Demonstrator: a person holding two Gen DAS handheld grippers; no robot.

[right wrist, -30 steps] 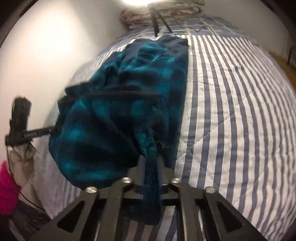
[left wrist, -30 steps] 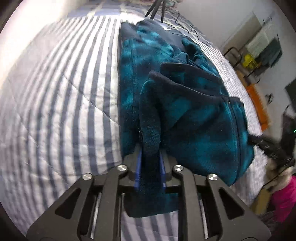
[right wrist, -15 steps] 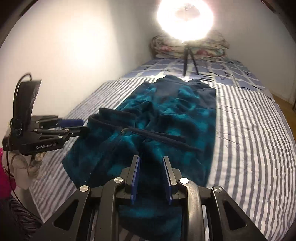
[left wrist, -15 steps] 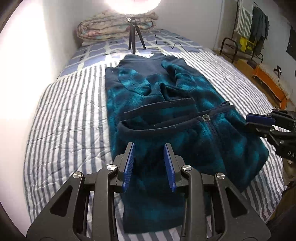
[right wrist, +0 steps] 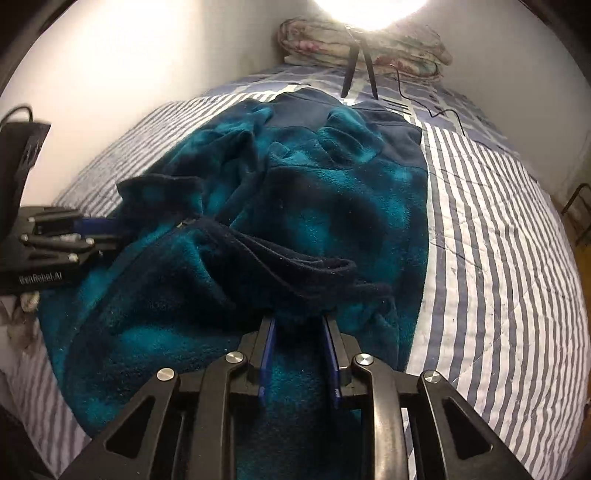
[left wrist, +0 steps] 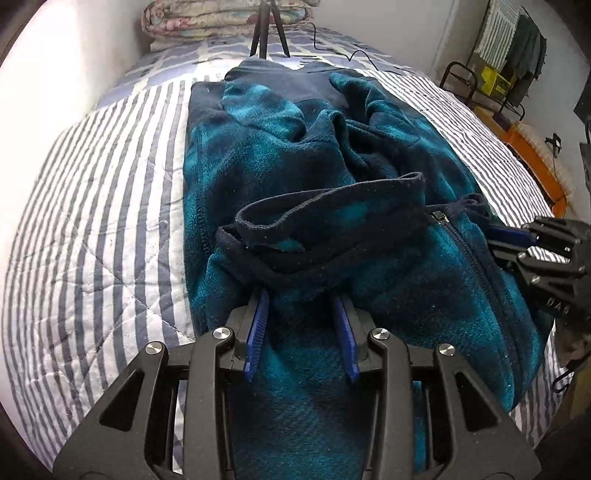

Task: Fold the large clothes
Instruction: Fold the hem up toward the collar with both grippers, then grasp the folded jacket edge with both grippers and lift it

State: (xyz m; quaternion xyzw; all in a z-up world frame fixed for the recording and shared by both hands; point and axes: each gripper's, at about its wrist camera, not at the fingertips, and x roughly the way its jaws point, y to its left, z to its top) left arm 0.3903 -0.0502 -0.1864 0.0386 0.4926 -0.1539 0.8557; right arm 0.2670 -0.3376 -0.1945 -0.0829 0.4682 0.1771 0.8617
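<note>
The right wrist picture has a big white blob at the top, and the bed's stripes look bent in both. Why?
Right wrist view: the blob is glare from a lamp on a tripod, washing out the wall around it. Left wrist view: the lamp is out of frame, so the light is more even. Both views: the fisheye lens bows the striped quilt and darkens the corners; the fleece jacket stays fairly sharp.

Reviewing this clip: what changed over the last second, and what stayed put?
Both grippers let go: the left gripper and right gripper, each shut on the fleece jacket's hem a second ago, are now open above it. The folded jacket has dropped onto the striped quilt. Tripod unmoved.
</note>
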